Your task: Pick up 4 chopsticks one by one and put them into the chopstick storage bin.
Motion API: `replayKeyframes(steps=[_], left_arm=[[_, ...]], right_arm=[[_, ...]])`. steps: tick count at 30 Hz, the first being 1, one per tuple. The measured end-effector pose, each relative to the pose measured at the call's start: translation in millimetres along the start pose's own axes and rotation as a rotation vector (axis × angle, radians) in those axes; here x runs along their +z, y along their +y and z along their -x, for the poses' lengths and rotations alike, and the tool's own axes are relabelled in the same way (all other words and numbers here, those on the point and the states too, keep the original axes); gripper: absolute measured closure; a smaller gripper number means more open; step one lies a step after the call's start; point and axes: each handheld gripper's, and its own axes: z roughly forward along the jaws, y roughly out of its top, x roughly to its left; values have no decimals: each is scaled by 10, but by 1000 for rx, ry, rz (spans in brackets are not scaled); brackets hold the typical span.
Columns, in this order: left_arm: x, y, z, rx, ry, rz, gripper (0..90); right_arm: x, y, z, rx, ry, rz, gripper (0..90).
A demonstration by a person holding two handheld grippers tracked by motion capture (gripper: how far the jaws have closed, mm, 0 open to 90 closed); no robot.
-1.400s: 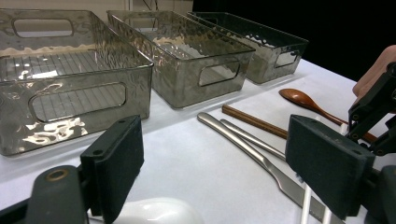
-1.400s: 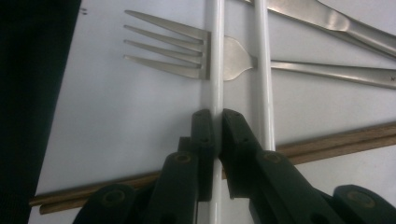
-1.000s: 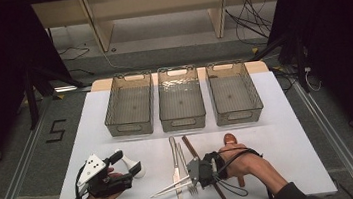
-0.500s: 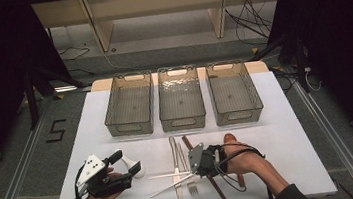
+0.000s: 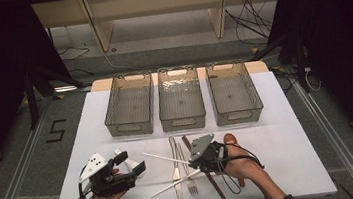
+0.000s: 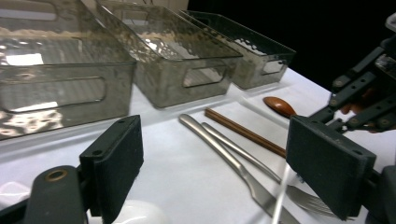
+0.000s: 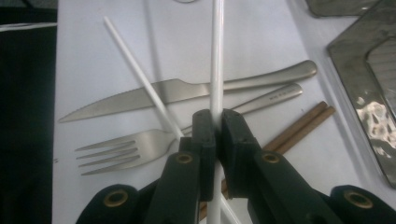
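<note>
Right gripper [image 7: 216, 123] is clamped tight on a white chopstick [image 7: 216, 56], jaws pressed together with the stick running straight up between them toward twelve o'clock in the right gripper view. A second white chopstick [image 7: 140, 77] angles off toward eleven o'clock, crossing over the knife [image 7: 187, 93] and the fork [image 7: 140, 149]; whether the jaws pinch it too, I cannot tell. Brown chopsticks [image 7: 299, 128] lie at four o'clock of the knife.

From the high view, the right gripper [image 5: 198, 163] sits over the cutlery at the table's [image 5: 294, 131] near edge, six o'clock of the middle bin [image 5: 180, 99]. At nine o'clock of it, the left gripper [image 5: 134, 162] hangs with jaws spread wide, nothing between them, a white spoon [image 5: 130, 161] just under it.
</note>
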Motion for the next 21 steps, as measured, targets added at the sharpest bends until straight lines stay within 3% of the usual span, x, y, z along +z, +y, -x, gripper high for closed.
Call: replayKeyframes(steps=[4,7,11,16,21], left_arm=[[43,26,38,-29,-14,-5,206],[78,38,78,-51,-31,-6,223],[152,48,154,-65,-55,-14,222],[239,108,262,-49,-106,-12,246],[380,181,319,-48,-133,-22,282]], right_arm=[[-12,-75,-18,48,-18,77,852],[-16,-84,-30,48,-51,90,851],[-79,-78,-20,106,-78,164,851],[-118,-57,-18,198,-50,218,851],[-109,-49,-2,250,-25,261,850]])
